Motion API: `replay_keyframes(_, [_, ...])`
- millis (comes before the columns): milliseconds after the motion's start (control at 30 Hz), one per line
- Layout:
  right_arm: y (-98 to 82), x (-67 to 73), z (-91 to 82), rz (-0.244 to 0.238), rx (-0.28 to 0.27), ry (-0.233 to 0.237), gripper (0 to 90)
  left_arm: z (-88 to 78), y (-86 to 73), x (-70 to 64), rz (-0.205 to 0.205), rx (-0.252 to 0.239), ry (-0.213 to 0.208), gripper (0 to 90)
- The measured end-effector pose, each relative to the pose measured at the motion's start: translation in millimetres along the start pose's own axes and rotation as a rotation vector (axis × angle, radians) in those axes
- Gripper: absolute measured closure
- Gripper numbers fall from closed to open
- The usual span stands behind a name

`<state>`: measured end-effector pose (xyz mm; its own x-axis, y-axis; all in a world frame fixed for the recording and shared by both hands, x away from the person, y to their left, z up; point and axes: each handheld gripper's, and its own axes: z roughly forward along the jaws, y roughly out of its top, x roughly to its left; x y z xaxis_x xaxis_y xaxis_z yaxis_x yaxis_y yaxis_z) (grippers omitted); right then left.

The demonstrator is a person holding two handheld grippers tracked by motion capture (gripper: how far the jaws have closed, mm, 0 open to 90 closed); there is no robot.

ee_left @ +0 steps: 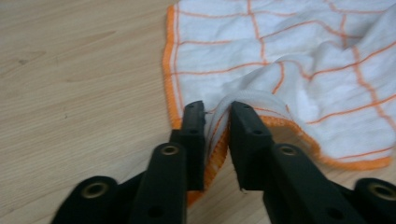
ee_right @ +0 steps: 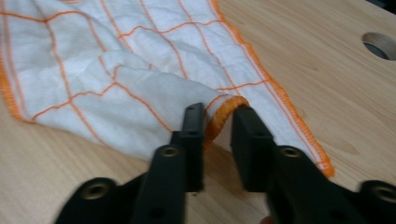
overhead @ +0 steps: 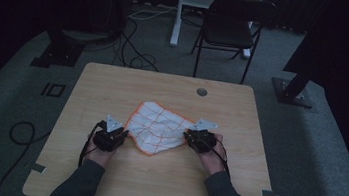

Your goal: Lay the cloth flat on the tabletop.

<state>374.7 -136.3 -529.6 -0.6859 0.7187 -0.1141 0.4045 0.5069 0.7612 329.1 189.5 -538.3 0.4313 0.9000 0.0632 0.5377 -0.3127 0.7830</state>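
- A white dishcloth [overhead: 158,127] with an orange grid and orange hem lies rumpled near the middle of a light wooden table [overhead: 102,180], between two hand-held grippers.
- The left gripper [overhead: 118,134] sits at the cloth's near-left edge. In the left gripper view its black jaws stand narrowly apart, with a raised fold of the cloth's hem [ee_left: 217,126] between them. The fold brushes the inner faces, but the pads do not look pressed onto it.
- The right gripper [overhead: 189,136] meets the cloth's right-hand edge. In the right gripper view a loop of orange hem [ee_right: 223,114] stands up between its jaws, close against the left-hand jaw, with a clear gap to the other.
- Both of the person's hands, in dark sleeves [overhead: 76,186], come in from the table's near edge; a grey three-cornered plate [overhead: 113,123] tops each gripper.
- A round cable hole [overhead: 202,92] marks the table's far side, well apart from the cloth.
- Beyond the table, a black folding chair [overhead: 231,27] stands on grey carpet in a dim room.
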Motion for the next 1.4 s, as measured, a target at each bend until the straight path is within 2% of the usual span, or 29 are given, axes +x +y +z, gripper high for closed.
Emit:
replay_keyframes(67, [3.1, -2.4, -0.9, 0.01, -0.021, 0.025, 86.4, -3.7, 4.7, -5.3, 0.009, -0.025, -0.018, 69.5])
replay_keyframes(267, [7.7, -2.3, 0.2, 0.006, -0.025, 0.012, 87.5, -5.5, 10.6, -12.9, 0.031, -0.037, -0.022, 64.5])
replay_keyframes(300, [11.1, -2.5, 2.3, 0.006, -0.027, -0.002, 87.6, -6.0, 14.3, -20.0, 0.045, -0.046, -0.042, 62.1])
replay_keyframes(333, [11.1, -2.5, 2.3, 0.006, -0.027, -0.002, 87.6, -6.0, 14.3, -20.0, 0.045, -0.046, -0.042, 61.1])
replay_keyframes(367, [12.6, -3.9, 3.8, 0.007, -0.027, -0.009, 87.7, -3.7, 16.2, -27.0, 0.067, -0.047, -0.056, 60.2])
replay_keyframes(467, [13.1, -4.4, 4.7, 0.018, -0.028, -0.011, 87.8, -1.4, 17.4, -31.3, 0.079, -0.044, -0.065, 58.4])
replay_keyframes(500, [13.8, -6.8, 7.3, 0.035, -0.026, -0.017, 88.0, 7.0, 20.8, -46.6, 0.106, -0.036, -0.108, 57.7])
replay_keyframes(533, [13.8, -6.8, 7.3, 0.035, -0.026, -0.017, 88.0, 7.0, 20.8, -46.6, 0.106, -0.036, -0.108, 57.2])
replay_keyframes(567, [13.9, -7.4, 8.4, 0.039, -0.021, -0.017, 87.9, 13.4, 22.9, -58.7, 0.127, -0.03, -0.135, 56.9])
replay_keyframes(600, [13.8, -7.5, 9.0, 0.039, -0.02, -0.018, 87.9, 17.0, 23.9, -64.9, 0.138, -0.028, -0.149, 56.7])
replay_keyframes(633, [13.8, -7.5, 9.0, 0.039, -0.02, -0.018, 87.9, 17.0, 23.9, -64.9, 0.138, -0.028, -0.149, 56.4])
replay_keyframes(667, [13.6, -7.6, 9.3, 0.04, -0.019, -0.018, 87.9, 23.4, 25.8, -75.7, 0.164, -0.021, -0.164, 56.4])
replay_keyframes(733, [13.6, -7.9, 9.1, 0.04, -0.017, -0.017, 87.9, 29.2, 27.9, -84.1, 0.183, -0.015, -0.176, 55.4])
replay_keyframes(767, [13.6, -7.9, 9.1, 0.04, -0.017, -0.017, 87.9, 29.2, 27.9, -84.1, 0.183, -0.015, -0.176, 55.1])
replay_keyframes(800, [13.8, -7.9, 8.2, 0.037, -0.019, -0.017, 87.9, 36.0, 29.7, -92.4, 0.198, -0.005, -0.194, 54.6])
replay_keyframes(833, [13.8, -7.9, 8.2, 0.037, -0.019, -0.017, 87.9, 36.0, 29.7, -92.4, 0.198, -0.005, -0.194, 54.0])
replay_keyframes(900, [13.9, -8.1, 8.0, 0.039, -0.019, -0.016, 87.9, 45.5, 29.5, -100.7, 0.229, 0.024, -0.199, 53.8])
replay_keyframes(1000, [13.7, -8.9, 7.3, 0.04, -0.017, -0.017, 87.8, 56.8, 27.4, -106.2, 0.235, 0.074, -0.211, 50.4])
replay_keyframes(1100, [13.4, -9.2, 6.9, 0.038, -0.021, -0.016, 87.4, 63.6, 25.7, -108.5, 0.262, 0.107, -0.197, 50.7])
replay_keyframes(1167, [13.2, -9.1, 6.7, 0.038, -0.021, -0.013, 87.0, 66.2, 26.8, -107.9, 0.272, 0.128, -0.194, 58.7])
replay_keyframes(1300, [12.8, -7.9, 5.5, 0.036, -0.021, -0.012, 83.2, 66.0, 31.2, -105.8, 0.272, 0.149, -0.19, 83.6])
replay_keyframes(1400, [10.4, -6.7, 0.2, 0.027, -0.03, -0.007, 73.4, 58.1, 41.0, -100.5, 0.272, 0.12, -0.187, 86.0])
